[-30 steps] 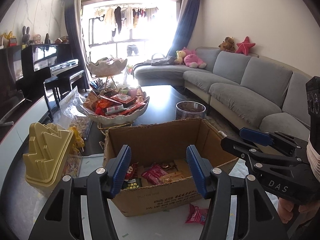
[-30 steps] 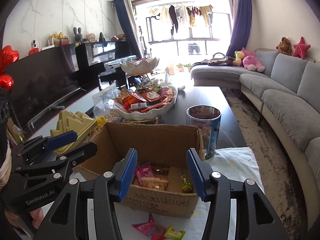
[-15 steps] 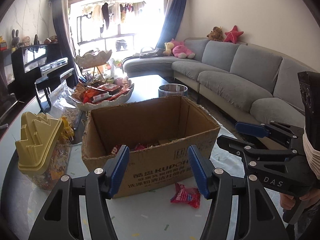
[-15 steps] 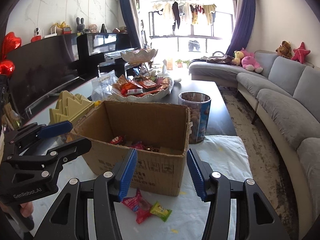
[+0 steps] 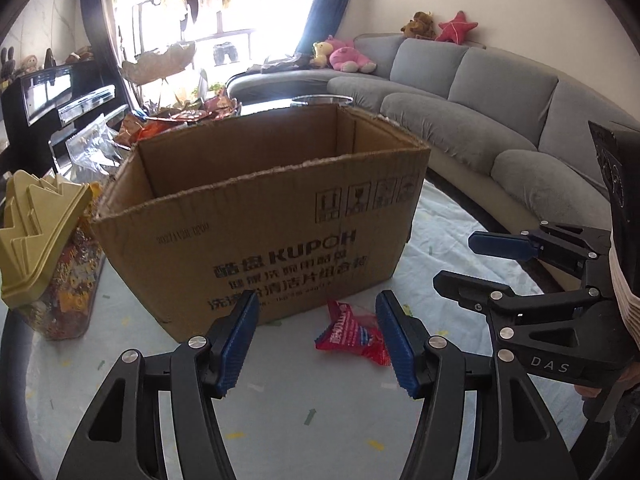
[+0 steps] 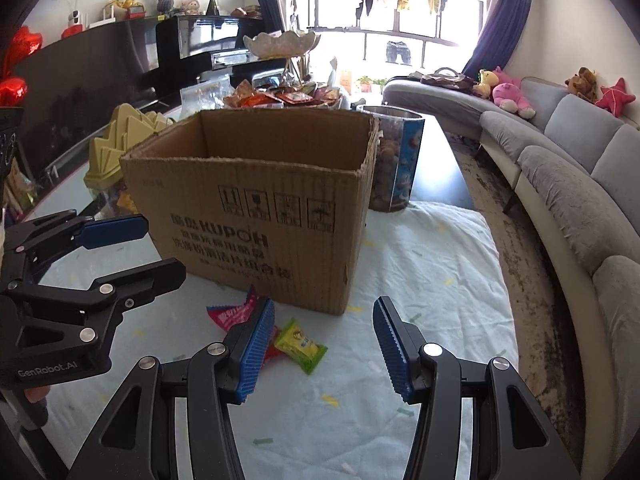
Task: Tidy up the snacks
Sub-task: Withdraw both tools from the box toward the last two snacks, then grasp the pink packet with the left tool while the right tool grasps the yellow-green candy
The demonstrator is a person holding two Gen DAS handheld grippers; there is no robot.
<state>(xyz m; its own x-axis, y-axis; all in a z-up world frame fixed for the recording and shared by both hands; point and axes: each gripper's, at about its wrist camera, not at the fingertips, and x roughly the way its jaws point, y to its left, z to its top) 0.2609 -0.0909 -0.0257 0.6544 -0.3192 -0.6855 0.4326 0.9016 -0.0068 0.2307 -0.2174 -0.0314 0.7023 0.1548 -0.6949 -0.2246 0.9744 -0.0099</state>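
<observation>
A red snack packet [image 5: 354, 334] and a green one [image 6: 301, 345] lie loose on the bench [image 6: 432, 280], at six o'clock of the cardboard box [image 6: 256, 216]. They are left to sort, I judge. My left gripper [image 5: 316, 338] and right gripper [image 6: 323, 342] hang apart, holding nothing.

Strong daylight pours in from the window [image 5: 208, 20] at the back of the room, blown out to near white in both views. The cardboard box [image 5: 256, 216] shows its near face in soft shade, the print slightly blurred. The white cloth [image 6: 432, 272] is evenly lit with faint shadows. Fisheye bending curves the sofa [image 6: 568, 168], and black vignette fills every corner
</observation>
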